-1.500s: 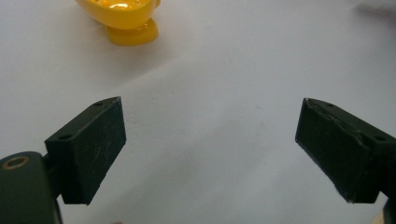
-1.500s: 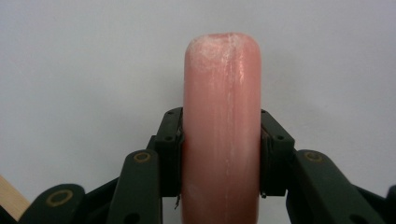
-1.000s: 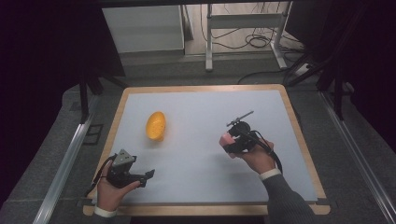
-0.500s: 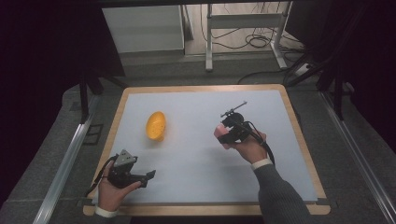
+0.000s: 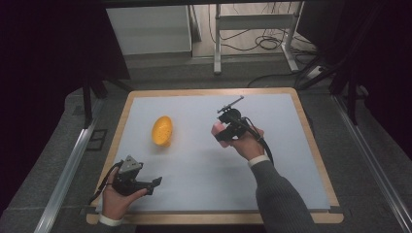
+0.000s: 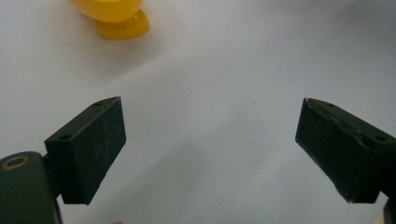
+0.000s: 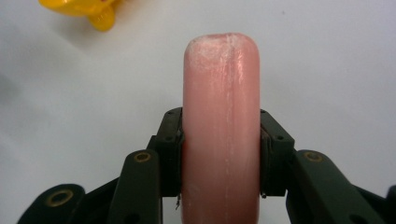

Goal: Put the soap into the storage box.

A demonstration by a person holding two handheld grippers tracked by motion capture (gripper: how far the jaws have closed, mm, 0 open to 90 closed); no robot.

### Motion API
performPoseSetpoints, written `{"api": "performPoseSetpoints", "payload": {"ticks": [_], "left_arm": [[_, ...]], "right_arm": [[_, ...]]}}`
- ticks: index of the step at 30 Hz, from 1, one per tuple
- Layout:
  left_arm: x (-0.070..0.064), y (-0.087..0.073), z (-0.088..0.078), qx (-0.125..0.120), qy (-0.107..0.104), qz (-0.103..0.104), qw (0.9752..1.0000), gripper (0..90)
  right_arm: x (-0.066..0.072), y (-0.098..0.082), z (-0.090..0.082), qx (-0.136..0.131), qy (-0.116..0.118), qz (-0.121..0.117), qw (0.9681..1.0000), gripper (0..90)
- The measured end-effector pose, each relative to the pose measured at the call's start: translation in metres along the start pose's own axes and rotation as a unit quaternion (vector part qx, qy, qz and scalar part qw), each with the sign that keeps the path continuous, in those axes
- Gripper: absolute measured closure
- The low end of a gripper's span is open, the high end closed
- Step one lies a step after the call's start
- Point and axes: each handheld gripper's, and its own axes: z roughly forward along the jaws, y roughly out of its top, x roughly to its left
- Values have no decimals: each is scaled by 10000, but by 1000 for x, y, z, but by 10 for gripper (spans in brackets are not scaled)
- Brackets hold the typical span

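Right gripper [image 5: 219,131] is held above the middle of the desk [image 5: 272,174], a little toward the right edge, with its jaws pinching a pink, rounded bar [image 5: 217,128]. In the right gripper view the bar [image 7: 221,126] stands upright between the two black jaws, which press against its left and right sides; its top end is rounded and its surface looks scuffed and whitish. The right hand [image 5: 245,142] wraps the gripper's body, and a grey sleeve [image 5: 282,194] runs back to the near edge of the desk. A black cable trails from the gripper along the wrist.

Near the desk's near left corner, the left gripper [image 5: 154,183] lies low over the surface, held in the left hand [image 5: 116,196], with a grey three-cornered plate on top. In the left gripper view its jaws are spread wide with nothing but pale desk between them.

A yellow, oval, bowl-like thing [image 5: 162,130] lies on the desk's left half, well apart from both grippers. Its edge shows at the top of the left gripper view [image 6: 114,18] and at the top left of the right gripper view [image 7: 84,10].
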Motion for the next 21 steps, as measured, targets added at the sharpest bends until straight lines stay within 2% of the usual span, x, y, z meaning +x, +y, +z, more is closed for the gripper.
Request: {"api": "performPoseSetpoints", "payload": {"ticks": [7,21], "left_arm": [[0,0,0,-4,-3,9,10000,90],[1,0,-1,-19,-2,5,10000,89]], "right_arm": [[12,20,15,78,39,-40,10000,592],[20,45,36,160,42,91,9998,592]]}}
